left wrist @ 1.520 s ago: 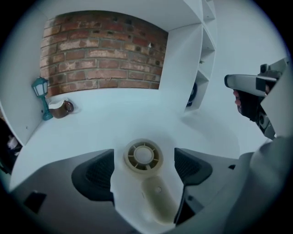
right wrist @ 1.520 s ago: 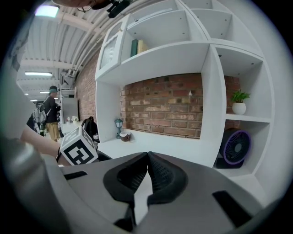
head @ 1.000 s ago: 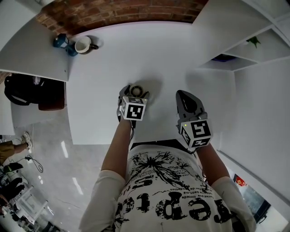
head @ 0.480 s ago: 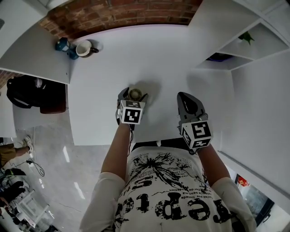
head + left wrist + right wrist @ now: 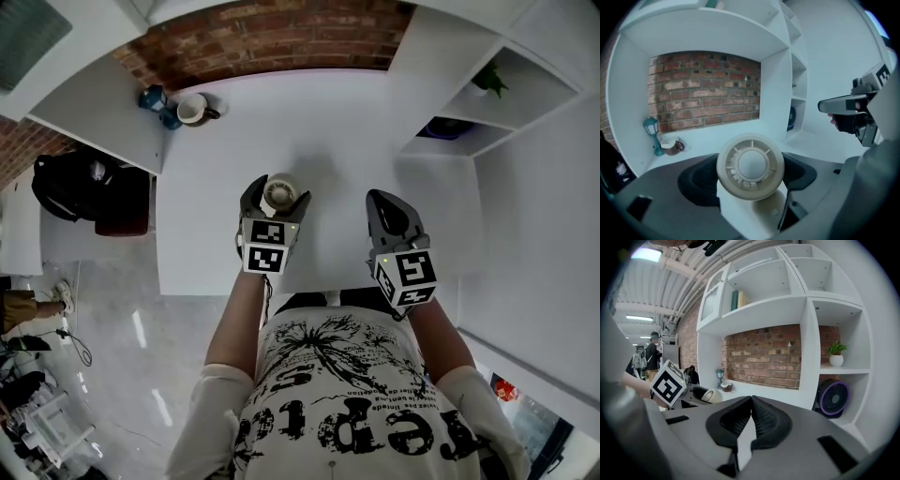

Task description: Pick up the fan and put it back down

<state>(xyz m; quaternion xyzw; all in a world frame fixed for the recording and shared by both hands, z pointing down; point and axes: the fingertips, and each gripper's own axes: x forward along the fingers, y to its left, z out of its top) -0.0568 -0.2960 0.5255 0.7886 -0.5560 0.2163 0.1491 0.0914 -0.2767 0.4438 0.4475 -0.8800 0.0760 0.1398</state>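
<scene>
A small cream round fan [image 5: 278, 195] sits between the jaws of my left gripper [image 5: 275, 191], which is shut on it and holds it above the white table [image 5: 328, 122]. In the left gripper view the fan [image 5: 750, 166] faces the camera with its grille and hub showing, and the dark pads of the left gripper [image 5: 749, 177] press on both its sides. My right gripper [image 5: 385, 202] hovers to the right, apart from the fan. Its jaws are shut with nothing between them, as the right gripper [image 5: 751, 401] view shows.
A teal lamp [image 5: 155, 98] and a cup [image 5: 195, 109] stand at the table's far left corner. White shelving on the right holds a purple fan [image 5: 833, 398] and a potted plant [image 5: 836, 352]. A black bag [image 5: 80, 187] lies left of the table. A person [image 5: 651, 357] stands far off.
The left gripper has risen towards the head camera with the fan held in it, so the fan looks larger and clear of the table. The right gripper has hardly moved.
</scene>
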